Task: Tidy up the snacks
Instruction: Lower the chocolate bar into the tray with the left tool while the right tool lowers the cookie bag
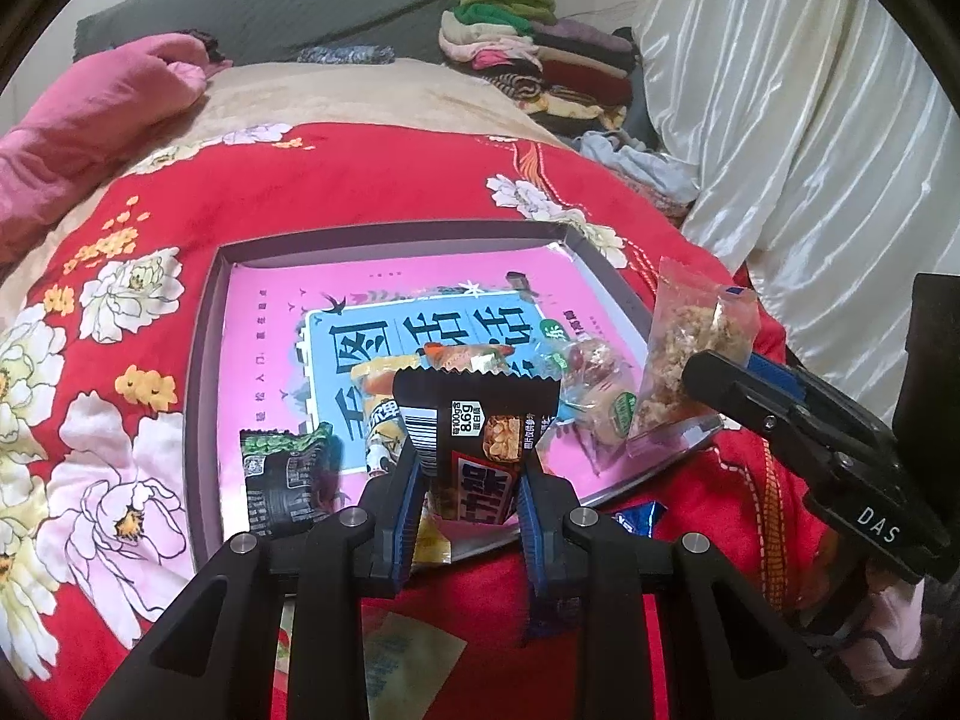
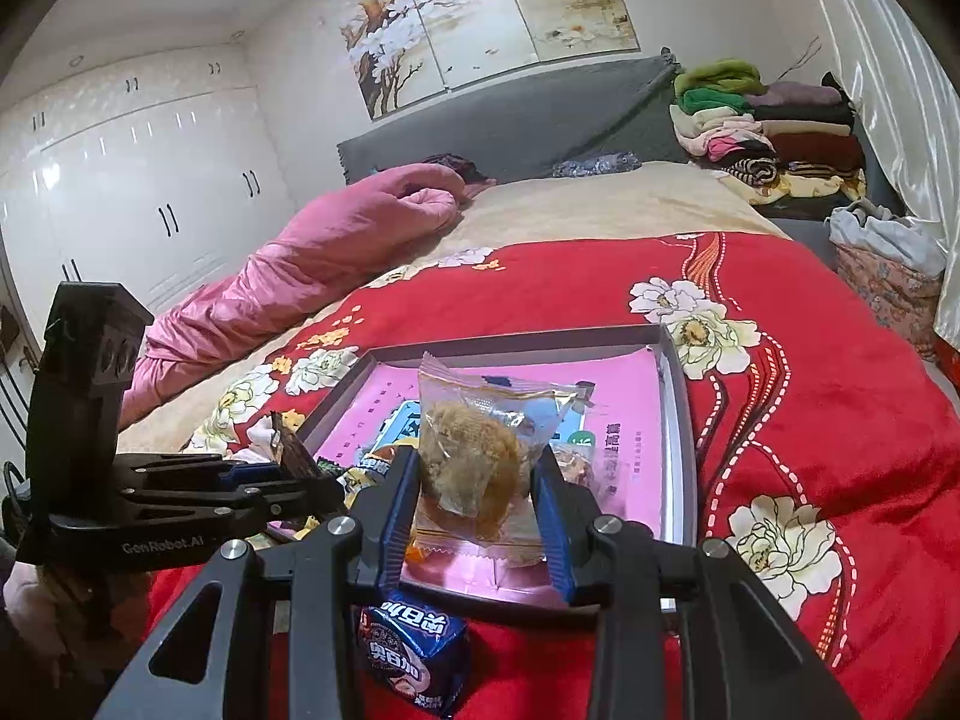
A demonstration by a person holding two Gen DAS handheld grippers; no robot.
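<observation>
The left gripper [image 1: 471, 495] clamps a black snack bar [image 1: 474, 444] upright, long axis vertical; the right gripper [image 2: 477, 516] pinches a clear pastry packet [image 2: 474, 456] upright above the near edge of the tray [image 2: 678, 420].

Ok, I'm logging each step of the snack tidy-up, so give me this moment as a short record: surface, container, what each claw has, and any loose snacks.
surface: red floral blanket on a bed
container: shallow box with a pink printed bottom, several wrapped snacks inside
left claw: shut on a black snack packet, held upright above the box's near edge
right claw: shut on a clear-wrapped pastry, above the box's near edge
loose outside box: blue cookie packet on the blanket below the right claw
</observation>
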